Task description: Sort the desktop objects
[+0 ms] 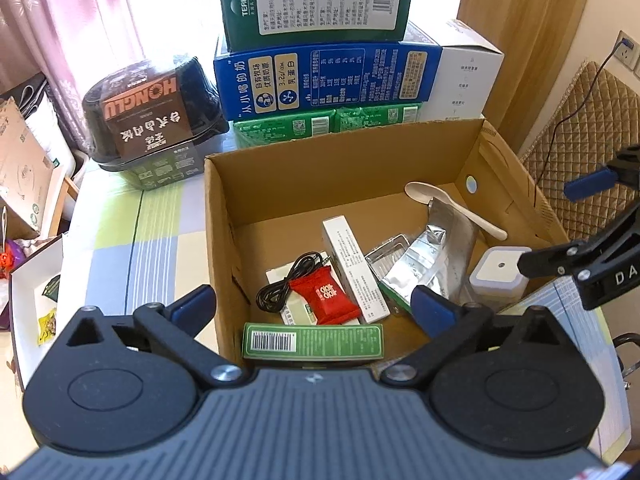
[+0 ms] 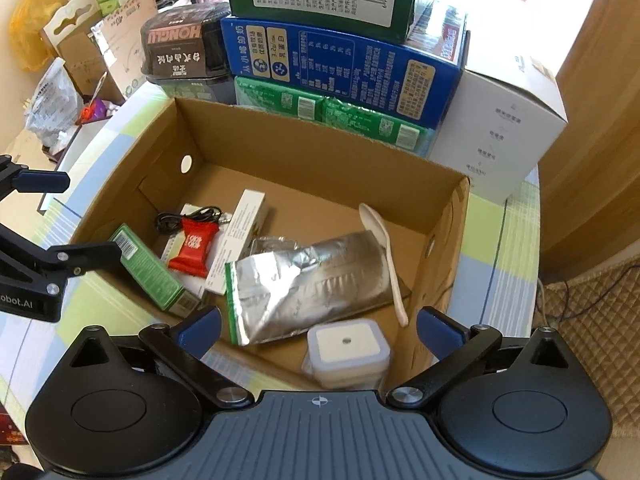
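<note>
With both jaws spread wide and empty, the left gripper (image 1: 312,304) and right gripper (image 2: 318,330) hover over the cardboard box (image 1: 344,152); lift clear without clipping its walls, since the green carton (image 1: 312,342) and lidded tub (image 2: 346,350) seemingly rest inside.

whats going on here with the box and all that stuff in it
Someone is sorting desk clutter into a cardboard box with two handheld grippers. The left gripper and right gripper both hang open over the box, holding nothing. Inside lie a green carton, a red candy packet, a black cable, a foil pouch, a white plastic spoon and a small white square container.
</note>
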A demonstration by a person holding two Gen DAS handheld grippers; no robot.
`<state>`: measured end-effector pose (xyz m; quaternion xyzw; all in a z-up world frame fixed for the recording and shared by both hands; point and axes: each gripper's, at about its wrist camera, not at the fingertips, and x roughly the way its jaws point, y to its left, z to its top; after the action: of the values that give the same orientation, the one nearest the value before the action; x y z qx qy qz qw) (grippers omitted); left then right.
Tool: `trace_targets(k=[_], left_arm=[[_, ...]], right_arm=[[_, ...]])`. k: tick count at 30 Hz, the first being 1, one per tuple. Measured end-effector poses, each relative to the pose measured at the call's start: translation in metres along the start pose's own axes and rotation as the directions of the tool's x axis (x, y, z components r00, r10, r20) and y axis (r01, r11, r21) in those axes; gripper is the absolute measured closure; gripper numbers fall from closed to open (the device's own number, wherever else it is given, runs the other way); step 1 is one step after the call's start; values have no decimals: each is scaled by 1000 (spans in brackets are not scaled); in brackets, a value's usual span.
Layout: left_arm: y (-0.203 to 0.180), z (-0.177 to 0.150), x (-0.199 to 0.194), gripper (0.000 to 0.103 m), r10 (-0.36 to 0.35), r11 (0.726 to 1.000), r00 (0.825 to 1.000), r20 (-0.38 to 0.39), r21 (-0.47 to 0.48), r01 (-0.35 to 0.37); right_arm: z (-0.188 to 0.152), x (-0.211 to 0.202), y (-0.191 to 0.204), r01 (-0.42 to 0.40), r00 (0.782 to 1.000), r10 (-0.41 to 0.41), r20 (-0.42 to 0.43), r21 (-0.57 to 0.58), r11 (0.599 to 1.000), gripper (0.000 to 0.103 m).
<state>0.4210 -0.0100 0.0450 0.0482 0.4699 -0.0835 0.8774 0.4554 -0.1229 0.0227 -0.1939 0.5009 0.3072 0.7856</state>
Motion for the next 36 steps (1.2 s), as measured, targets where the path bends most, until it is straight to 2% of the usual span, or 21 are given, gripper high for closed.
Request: trace_targets(k=[7,10,18,32,36], left_arm=[[-6,-13,-24,1,34,999,999,28,-15,-33],[-9,-22,-38,1,24,999,999,45,-28,-23],[-21,-46,-72,1,20,999,1000,22,-50,-19],[-41,-94,-139,2,11,995,996,85,-104,-2],[-48,-106,-154,2,28,993,994,110,-117,-15]], right_arm=[[-17,-24,8,8,1000,-8,19,12,1000,2],[-27,-37,12,0,1000,-1,31,20,1000,2],[-58,-69,29,4,998,-5,68,22,1000,2],[-123,-114,56,16,992,-19,128,25,1000,2],[-137,-131,61,23,985,-27,167,31,999,2]])
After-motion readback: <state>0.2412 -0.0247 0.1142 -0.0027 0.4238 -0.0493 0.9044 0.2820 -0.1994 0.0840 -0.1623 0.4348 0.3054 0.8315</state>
